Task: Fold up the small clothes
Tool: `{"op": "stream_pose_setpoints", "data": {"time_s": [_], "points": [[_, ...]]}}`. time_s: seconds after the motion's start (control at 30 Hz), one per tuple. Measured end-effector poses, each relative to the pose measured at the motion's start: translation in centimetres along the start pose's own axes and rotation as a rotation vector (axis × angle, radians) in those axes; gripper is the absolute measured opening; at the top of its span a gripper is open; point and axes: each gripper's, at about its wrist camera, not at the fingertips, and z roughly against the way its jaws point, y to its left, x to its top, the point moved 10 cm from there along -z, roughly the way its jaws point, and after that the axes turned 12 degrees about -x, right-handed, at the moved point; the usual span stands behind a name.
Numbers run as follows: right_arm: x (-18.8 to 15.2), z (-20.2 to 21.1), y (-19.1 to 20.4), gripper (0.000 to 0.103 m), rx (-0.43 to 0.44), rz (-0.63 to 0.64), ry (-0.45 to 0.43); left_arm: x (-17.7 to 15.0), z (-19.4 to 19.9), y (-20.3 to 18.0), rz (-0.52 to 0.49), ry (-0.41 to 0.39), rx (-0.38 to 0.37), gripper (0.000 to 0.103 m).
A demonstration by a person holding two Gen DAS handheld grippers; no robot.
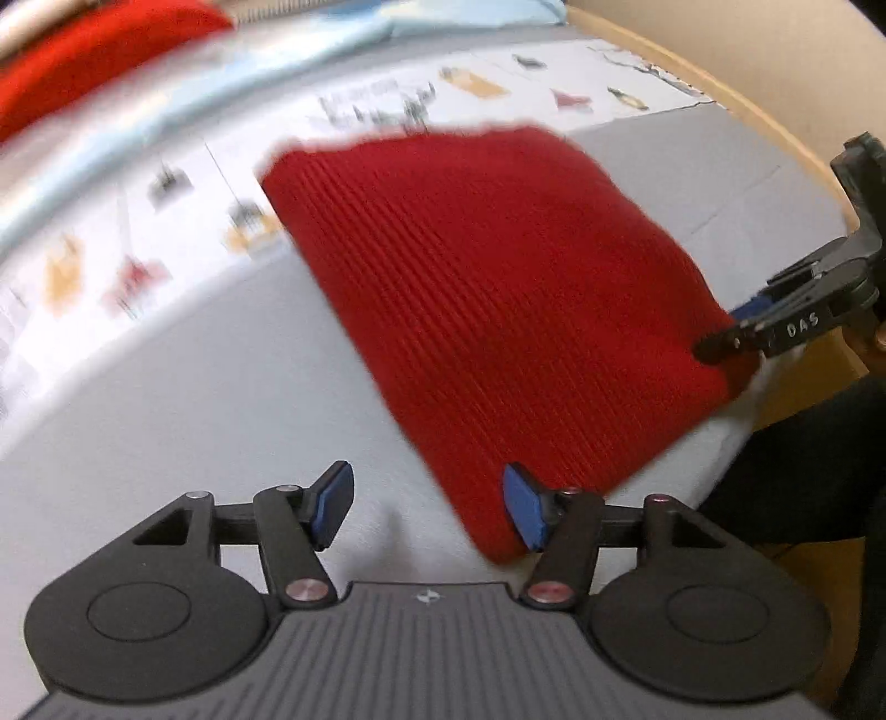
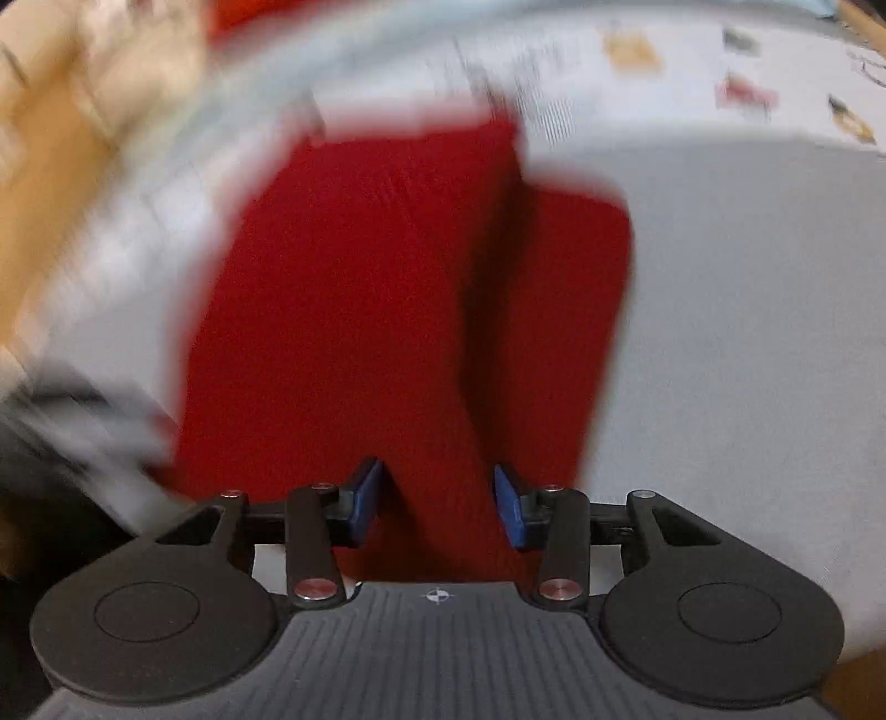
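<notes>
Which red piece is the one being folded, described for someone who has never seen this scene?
On the grey surface in front of the white printed sheet lies a flat, ribbed red knit garment. Unlike the other red cloth, which is bunched at the far edge, it lies between both tongs.

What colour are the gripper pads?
Blue pads, clearest in the left wrist view.

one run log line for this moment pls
stage: folding | red knit cloth: folded, flat on grey surface | left tool: open | right tool: open over cloth
</notes>
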Motion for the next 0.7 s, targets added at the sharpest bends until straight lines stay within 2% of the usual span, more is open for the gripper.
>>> {"op": "stream_pose_setpoints", "data": {"time_s": [0.07, 0.13, 0.23, 0.27, 0.33, 0.37, 0.43, 0.5, 0.53, 0.63, 0.7], "points": [[0.1, 0.0, 0.2, 0.046, -0.018, -0.001, 0.012, 2.1, 1.8, 0.5, -0.003, -0.05, -0.003, 0.076], [1.3, 1.3, 0.4, 0.046, 0.003, -0.01, -0.052, 3.9, 2.8, 1.6, 0.02, -0.098, -0.017, 0.077], [3.6, 3.1, -0.1, 0.049, 0.068, -0.104, -0.15, 5.6, 2.4, 4.1, 0.088, -0.147, -0.032, 0.081], [4.2, 3.5, -0.4, 0.052, 0.084, -0.139, -0.176, 5.9, 1.8, 4.9, 0.118, -0.154, -0.039, 0.081], [5.3, 3.9, -1.6, 0.071, 0.088, -0.224, -0.219, 6.6, 0.1, 6.7, 0.198, -0.156, -0.06, 0.082], [5.7, 3.8, -2.2, 0.073, 0.084, -0.256, -0.225, 6.7, -0.6, 7.5, 0.239, -0.157, -0.068, 0.083], [6.3, 2.9, -2.6, 0.074, 0.082, -0.303, -0.21, 6.5, -2.2, 9.6, 0.36, -0.16, -0.129, 0.084], [6.2, 1.9, -3.0, 0.074, 0.086, -0.355, -0.157, 5.8, -4.0, 10.0, 0.475, -0.101, -0.185, 0.084], [6.0, 1.5, -3.1, 0.075, 0.089, -0.369, -0.129, 6.3, -4.7, 10.2, 0.519, -0.096, -0.208, 0.084], [5.4, 0.4, -3.5, 0.087, 0.077, -0.409, -0.078, 7.6, -6.2, 10.2, 0.547, -0.101, -0.235, 0.09], [5.8, -0.6, -3.9, 0.091, 0.075, -0.428, -0.048, 7.7, -7.1, 10.2, 0.555, -0.087, -0.224, 0.093]]}}
